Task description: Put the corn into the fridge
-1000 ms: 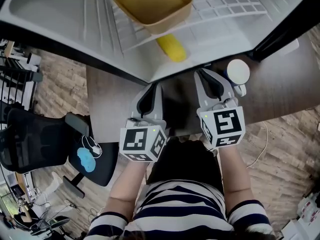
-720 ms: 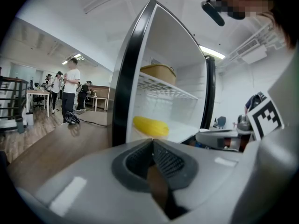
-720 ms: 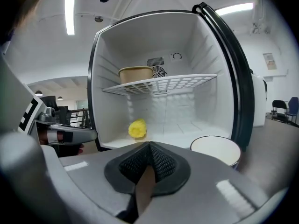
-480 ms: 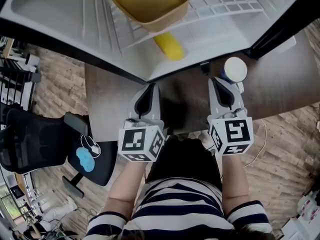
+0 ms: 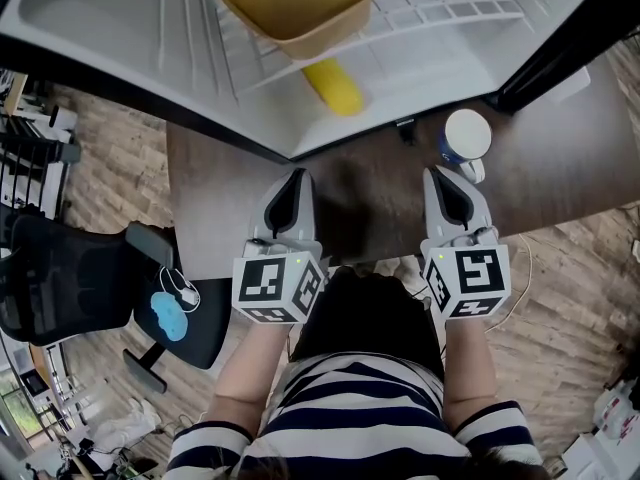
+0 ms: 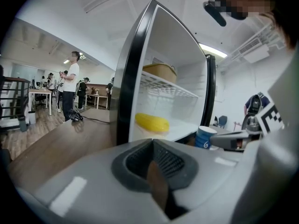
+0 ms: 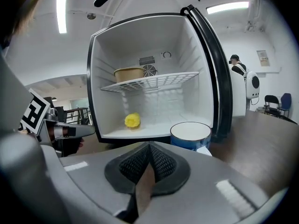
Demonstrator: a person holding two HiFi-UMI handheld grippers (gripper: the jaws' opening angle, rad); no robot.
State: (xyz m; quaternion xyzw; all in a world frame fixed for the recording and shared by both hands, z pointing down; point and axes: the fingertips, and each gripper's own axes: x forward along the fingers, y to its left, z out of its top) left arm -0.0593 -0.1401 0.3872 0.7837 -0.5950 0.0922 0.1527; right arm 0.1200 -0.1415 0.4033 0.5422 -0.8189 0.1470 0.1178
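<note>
The yellow corn [image 5: 333,86] lies on the white floor of the open fridge [image 5: 120,18], under the wire shelf. It shows as a yellow lump [image 7: 132,120] in the right gripper view and lengthwise [image 6: 152,122] in the left gripper view. My left gripper [image 5: 293,180] hovers over the brown table just outside the fridge mouth, jaws shut with nothing between them [image 6: 152,143]. My right gripper [image 5: 447,176] is also shut and empty [image 7: 149,146], just behind a blue cup.
A tan bowl [image 5: 295,3] sits on the wire shelf [image 7: 154,82]. The blue cup with a white lid [image 5: 468,136] stands on the table [image 5: 370,198] by the open fridge door [image 7: 215,69]. An office chair [image 5: 70,278] is at the left. People stand far behind.
My right gripper has drawn back from the fridge mouth and shifted right, ending behind the blue cup. The left gripper and the corn have stayed put.
</note>
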